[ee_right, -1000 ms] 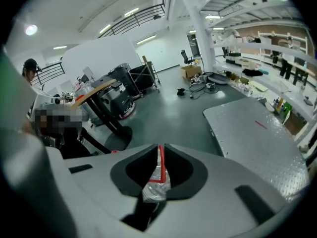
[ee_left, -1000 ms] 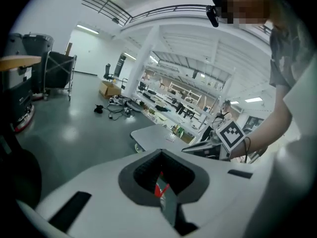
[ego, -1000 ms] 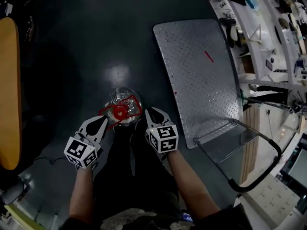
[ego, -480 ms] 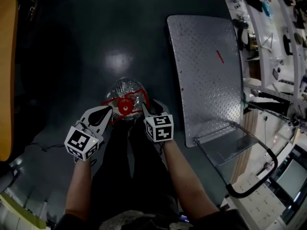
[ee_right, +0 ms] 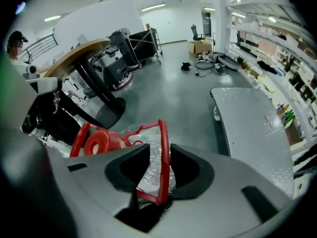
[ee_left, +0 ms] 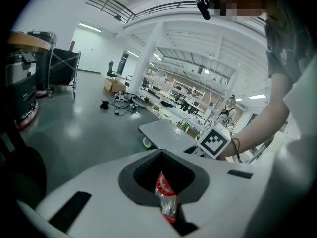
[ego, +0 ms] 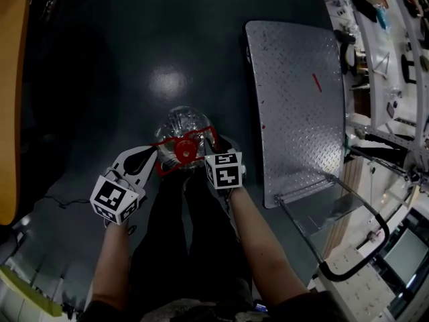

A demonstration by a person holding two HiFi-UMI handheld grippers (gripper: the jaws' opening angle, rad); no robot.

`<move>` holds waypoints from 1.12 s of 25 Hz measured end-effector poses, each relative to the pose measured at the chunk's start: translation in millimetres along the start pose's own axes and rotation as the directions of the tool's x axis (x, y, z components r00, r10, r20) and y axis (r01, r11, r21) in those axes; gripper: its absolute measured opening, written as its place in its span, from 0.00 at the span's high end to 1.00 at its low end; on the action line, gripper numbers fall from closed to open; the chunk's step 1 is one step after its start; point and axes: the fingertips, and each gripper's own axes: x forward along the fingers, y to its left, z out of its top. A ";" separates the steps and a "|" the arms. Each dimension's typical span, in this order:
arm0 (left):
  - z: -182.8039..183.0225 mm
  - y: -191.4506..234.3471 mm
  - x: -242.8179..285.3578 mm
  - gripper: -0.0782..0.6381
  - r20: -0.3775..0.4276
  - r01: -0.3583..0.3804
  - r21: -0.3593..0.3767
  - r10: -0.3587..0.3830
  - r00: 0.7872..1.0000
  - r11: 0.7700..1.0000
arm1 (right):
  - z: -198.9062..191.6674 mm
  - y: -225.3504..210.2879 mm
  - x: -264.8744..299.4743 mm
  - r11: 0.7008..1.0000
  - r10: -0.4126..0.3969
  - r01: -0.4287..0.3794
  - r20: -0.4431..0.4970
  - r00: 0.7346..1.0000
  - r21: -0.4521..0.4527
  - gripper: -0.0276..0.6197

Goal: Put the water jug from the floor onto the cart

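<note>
The clear water jug point(ego: 182, 123) stands on the dark floor, with a red cap point(ego: 185, 149) and a red handle frame point(ee_right: 163, 152). My left gripper point(ego: 149, 158) is at the handle's left side. In the left gripper view its jaws point(ee_left: 166, 202) are pinched on a red and clear strip of the handle point(ee_left: 166, 192). My right gripper point(ego: 213, 146) is at the handle's right side. Its jaws point(ee_right: 156, 182) stand apart around the red bar, which does not look pressed. The metal cart point(ego: 295, 113) lies to the right of the jug.
The cart's bent push handle point(ego: 355, 247) sticks out near my right side. Benches with tools point(ego: 395, 59) run along the right edge. A round orange tabletop point(ego: 10, 113) and a dark machine point(ee_right: 106, 66) stand to the left. My legs are just behind the jug.
Both grippers have sunk and closed in on the jug's top. The right one has come from beside the jug onto the handle's right bar.
</note>
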 end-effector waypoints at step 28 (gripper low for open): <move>7.7 2.1 -35.3 0.89 -0.040 0.037 0.069 -0.035 0.999 0.997 | -6.9 57.3 -51.1 0.999 -0.005 0.005 -0.014 1.000 -0.051 0.91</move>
